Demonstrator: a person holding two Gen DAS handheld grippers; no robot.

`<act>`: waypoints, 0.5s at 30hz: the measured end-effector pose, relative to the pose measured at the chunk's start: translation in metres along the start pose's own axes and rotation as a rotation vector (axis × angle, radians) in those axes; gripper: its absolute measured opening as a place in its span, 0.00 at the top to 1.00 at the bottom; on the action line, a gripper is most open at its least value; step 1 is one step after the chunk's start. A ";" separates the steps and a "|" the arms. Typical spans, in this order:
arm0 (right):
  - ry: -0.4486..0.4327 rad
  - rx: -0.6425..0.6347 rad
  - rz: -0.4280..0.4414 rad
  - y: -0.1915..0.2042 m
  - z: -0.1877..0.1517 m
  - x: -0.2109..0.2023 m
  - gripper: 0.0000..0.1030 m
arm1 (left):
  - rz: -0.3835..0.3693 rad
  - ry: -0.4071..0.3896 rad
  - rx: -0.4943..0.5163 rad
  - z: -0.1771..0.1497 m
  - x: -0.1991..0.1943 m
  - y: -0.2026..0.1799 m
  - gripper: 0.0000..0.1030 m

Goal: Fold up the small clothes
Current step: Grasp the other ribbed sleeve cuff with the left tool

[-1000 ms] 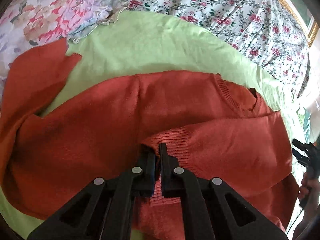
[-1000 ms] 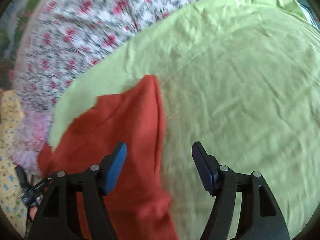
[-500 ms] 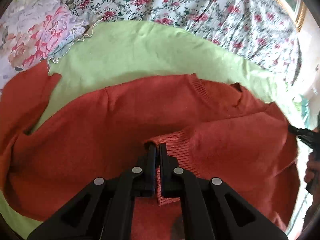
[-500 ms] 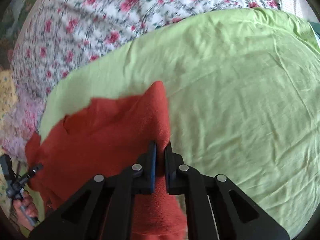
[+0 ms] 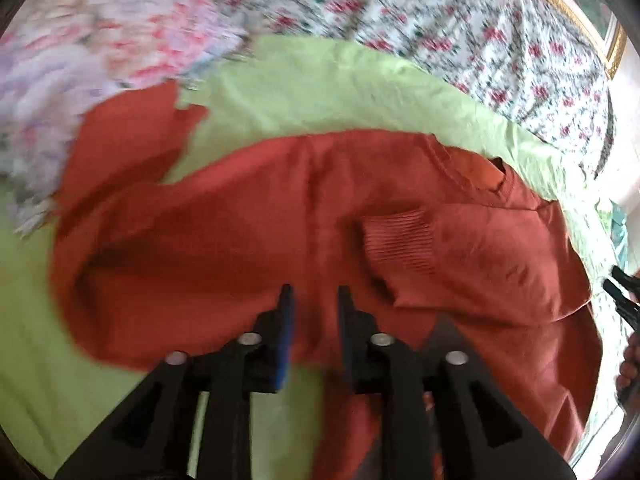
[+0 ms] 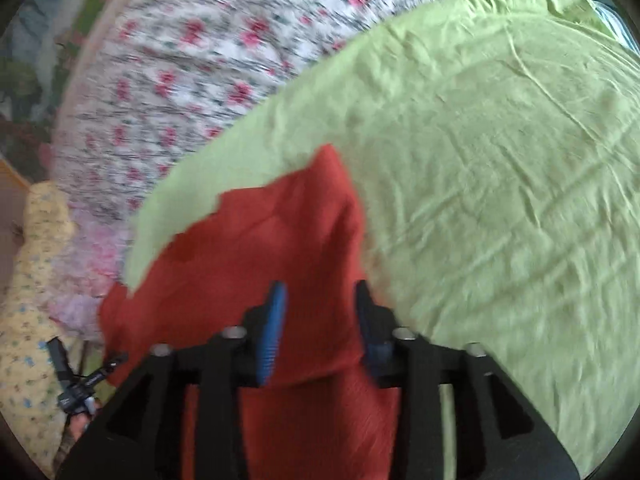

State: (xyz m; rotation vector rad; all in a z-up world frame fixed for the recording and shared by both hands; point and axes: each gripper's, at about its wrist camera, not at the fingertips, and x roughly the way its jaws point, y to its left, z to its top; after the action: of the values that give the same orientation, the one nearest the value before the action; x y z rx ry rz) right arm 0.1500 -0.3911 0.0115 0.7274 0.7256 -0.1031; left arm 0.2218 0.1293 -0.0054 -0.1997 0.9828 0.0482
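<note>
A rust-red knit sweater [image 5: 240, 240] lies spread on a green sheet [image 5: 340, 92]. One sleeve is folded across its chest, the ribbed cuff [image 5: 400, 240] lying flat. My left gripper [image 5: 315, 294] hovers over the sweater's lower body, its jaws opening with nothing pinched between them. In the right wrist view my right gripper [image 6: 319, 294] hangs above the sweater's [image 6: 260, 240] right-hand edge. Its jaws are opening too, and the cloth lies below the blue pads [image 6: 274, 320], free of them. The right gripper [image 5: 622, 292] also shows at the left view's right edge.
Floral bedding [image 5: 460, 8] surrounds the green sheet, with a pastel flowered pillow [image 5: 80, 60] at the far left. Bare green sheet [image 6: 500, 160] stretches right of the sweater. A yellow printed sleeve [image 6: 28, 300] and the left gripper [image 6: 80, 380] sit at the right view's lower left.
Half a second ago both grippers were shut on the sweater. Now both have parted and drawn back, and the cuff has been left lying on the chest.
</note>
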 end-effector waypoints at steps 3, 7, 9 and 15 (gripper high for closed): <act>0.012 -0.016 0.072 0.018 -0.025 -0.013 0.45 | 0.081 -0.044 -0.007 -0.005 -0.017 0.020 0.47; 0.068 -0.044 0.142 0.046 -0.058 -0.012 0.45 | 0.170 -0.056 -0.015 0.008 -0.021 0.044 0.46; 0.099 -0.053 0.168 0.057 -0.072 -0.008 0.45 | 0.204 -0.060 -0.010 0.023 -0.014 0.052 0.42; 0.179 -0.075 0.220 0.083 -0.108 0.008 0.45 | 0.286 0.021 -0.024 0.077 0.042 0.083 0.36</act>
State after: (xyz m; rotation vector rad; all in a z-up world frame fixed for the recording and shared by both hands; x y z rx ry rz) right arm 0.1217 -0.2578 -0.0023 0.7467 0.8107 0.1914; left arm 0.2971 0.2229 -0.0108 -0.0802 1.0264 0.3204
